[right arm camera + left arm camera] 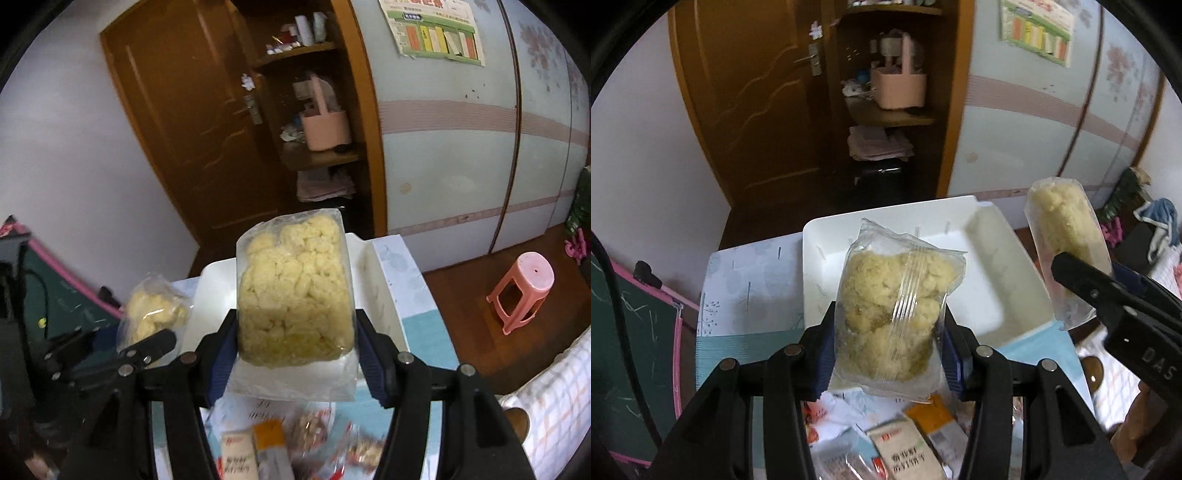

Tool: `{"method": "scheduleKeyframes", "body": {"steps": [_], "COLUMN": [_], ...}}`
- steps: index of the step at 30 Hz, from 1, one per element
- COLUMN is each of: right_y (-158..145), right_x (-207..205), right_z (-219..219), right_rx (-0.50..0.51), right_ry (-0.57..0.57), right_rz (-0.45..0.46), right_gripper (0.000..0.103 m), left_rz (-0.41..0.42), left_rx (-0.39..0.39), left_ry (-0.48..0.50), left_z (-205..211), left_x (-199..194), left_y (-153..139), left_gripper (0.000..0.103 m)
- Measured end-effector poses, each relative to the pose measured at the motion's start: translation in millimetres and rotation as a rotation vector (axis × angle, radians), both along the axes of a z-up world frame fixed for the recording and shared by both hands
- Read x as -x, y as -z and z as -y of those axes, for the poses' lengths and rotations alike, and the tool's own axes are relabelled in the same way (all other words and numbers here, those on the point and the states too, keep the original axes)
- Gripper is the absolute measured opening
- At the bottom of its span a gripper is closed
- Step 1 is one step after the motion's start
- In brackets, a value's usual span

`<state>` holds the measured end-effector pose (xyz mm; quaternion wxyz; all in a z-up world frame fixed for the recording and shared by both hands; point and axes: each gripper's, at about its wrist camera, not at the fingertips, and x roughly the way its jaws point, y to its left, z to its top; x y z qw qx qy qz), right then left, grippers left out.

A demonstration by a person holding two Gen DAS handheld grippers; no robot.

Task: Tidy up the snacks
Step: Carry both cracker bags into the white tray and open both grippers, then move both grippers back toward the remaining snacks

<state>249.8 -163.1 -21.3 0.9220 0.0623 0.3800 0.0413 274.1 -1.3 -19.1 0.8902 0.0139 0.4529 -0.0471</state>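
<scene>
My left gripper (888,332) is shut on a clear packet of pale yellow puffed snack (894,314), held upright above the table in front of a white tray (990,295). My right gripper (295,343) is shut on a second clear packet of the same snack (291,295), held above the tray (380,295). In the left wrist view the right gripper (1082,273) and its packet (1067,236) show at the right. In the right wrist view the left gripper (147,347) and its packet (153,310) show at the left.
Several loose snack packets (908,443) lie on the table's near side, also in the right wrist view (280,443). The table has a pale blue patterned cloth (746,280). A pink stool (524,291) stands on the floor at right. A chalkboard (635,332) leans at left.
</scene>
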Motion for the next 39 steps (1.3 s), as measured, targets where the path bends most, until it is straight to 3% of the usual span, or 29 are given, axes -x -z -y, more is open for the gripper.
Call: {"method": "scheduleKeyframes", "body": {"steps": [1, 2, 4, 6, 7, 9, 12, 18, 22, 31, 34, 39], "right_y": [6.2, 11.7, 25.7, 38.0, 41.1, 41.8, 40.0, 35.4, 27.8, -8.6, -19.9, -34.5], "right_x": [-10.6, -17.9, -34.2, -43.5, -44.9, -44.5, -41.6, -33.2, -18.2, 48.0, 67.0, 97.0], "right_z": [-0.1, -0.4, 1.2, 3.3, 2.9, -0.3, -1.0, 4.6, 4.6, 2.0, -1.3, -5.4], "right_rx": [0.004, 0.002, -0.016, -0.037, -0.034, -0.014, -0.007, -0.025, -0.003, -0.018, -0.022, -0.025], "right_ry": [0.005, 0.01, 0.017, 0.032, 0.036, 0.035, 0.041, 0.078, 0.088, 0.073, 0.049, 0.004], "right_rz": [-0.016, -0.035, -0.084, -0.127, -0.133, -0.117, -0.094, -0.075, -0.042, 0.127, 0.154, 0.176], "right_gripper": [0.061, 0.061, 0.062, 0.064, 0.071, 0.08, 0.085, 0.085, 0.085, 0.085, 0.085, 0.085], "left_rz": [-0.003, -0.009, -0.021, -0.017, -0.033, -0.066, -0.072, 0.033, 0.124, 0.063, 0.094, 0.179], "left_rx": [-0.001, 0.013, 0.047, 0.062, 0.062, 0.071, 0.075, 0.059, 0.032, 0.204, 0.2, 0.13], "left_ry": [-0.005, -0.002, -0.02, -0.054, -0.065, -0.08, -0.094, -0.091, -0.033, 0.001, -0.001, 0.011], "left_z": [-0.6, -2.3, -8.6, -15.6, -18.8, -25.2, -32.1, -33.1, -26.4, -31.7, -30.3, -21.6], "left_x": [-7.7, -12.6, -18.5, -19.4, -21.9, -24.4, -20.4, 6.0, 33.1, 71.3, 90.3, 128.1], "left_y": [5.0, 10.5, 20.2, 27.5, 31.7, 40.4, 46.2, 36.4, 18.9, -11.0, -20.4, -38.4], "left_gripper": [0.053, 0.074, 0.103, 0.103, 0.103, 0.103, 0.103, 0.102, 0.101, 0.101, 0.101, 0.101]}}
